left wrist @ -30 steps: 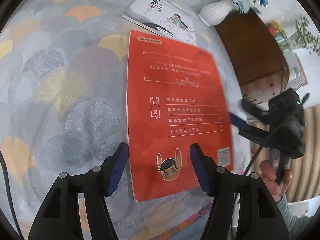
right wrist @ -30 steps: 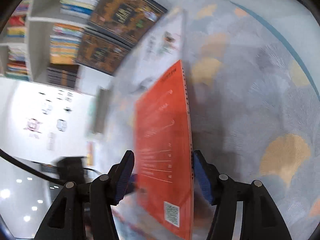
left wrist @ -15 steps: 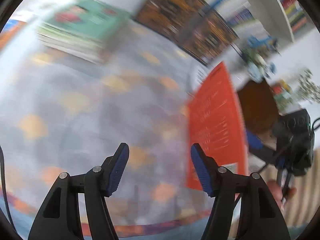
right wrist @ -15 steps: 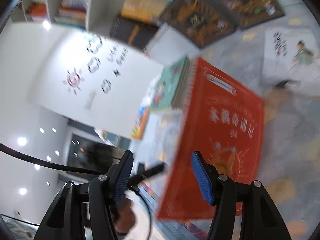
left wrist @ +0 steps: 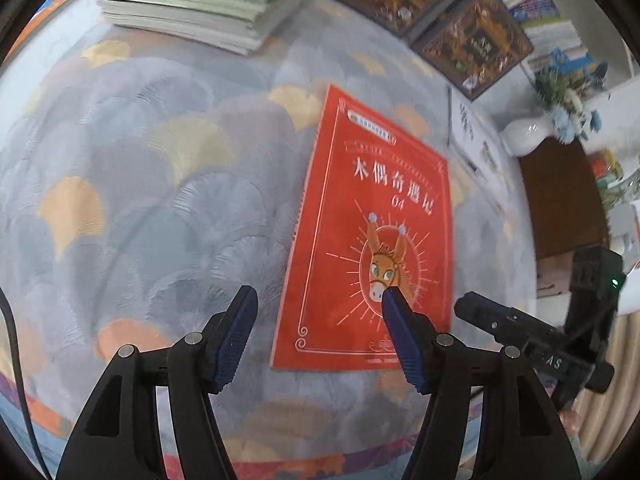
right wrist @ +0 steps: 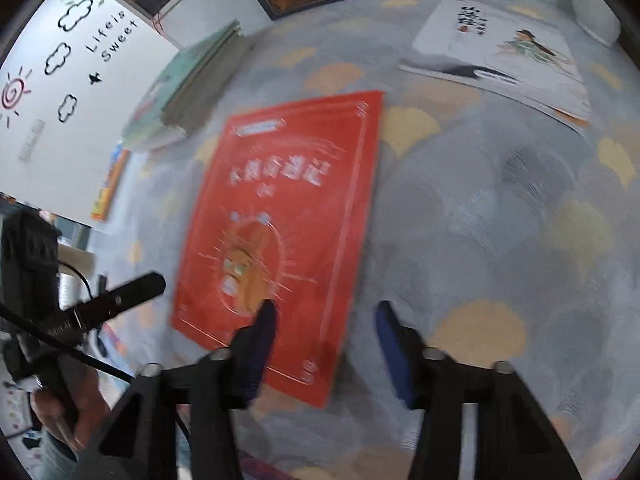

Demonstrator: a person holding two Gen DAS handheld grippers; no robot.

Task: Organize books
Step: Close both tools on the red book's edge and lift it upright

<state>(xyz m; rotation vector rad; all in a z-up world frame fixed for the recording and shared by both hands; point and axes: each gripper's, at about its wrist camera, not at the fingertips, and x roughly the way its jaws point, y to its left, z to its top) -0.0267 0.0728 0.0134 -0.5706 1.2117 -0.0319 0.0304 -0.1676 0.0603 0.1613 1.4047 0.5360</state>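
A red book [left wrist: 372, 240] with a donkey on its cover lies flat, front side up, on the patterned carpet [left wrist: 140, 200]. My left gripper [left wrist: 318, 320] hovers open over the book's near left corner, nothing between its pads. In the right wrist view the same red book [right wrist: 288, 216] looks blurred. My right gripper [right wrist: 324, 332] hangs above its near right edge. Its jaws are closing, but the pads do not press on the book. Each gripper shows in the other's view: the right gripper [left wrist: 516, 328] and the left gripper [right wrist: 116, 300], held by a hand [right wrist: 76, 420].
A stack of green books [left wrist: 200, 0] lies at the far left of the carpet. A white picture book [right wrist: 500, 52] lies beyond the red one. Two dark ornate books [left wrist: 472, 44] lean against a bookshelf. A white vase [left wrist: 524, 140] and a wooden cabinet [left wrist: 560, 200] stand at the right.
The red book was turned over from back cover up, through standing on edge, to front cover up flat on the carpet. The right gripper's jaws have narrowed. Both views swung across the room.
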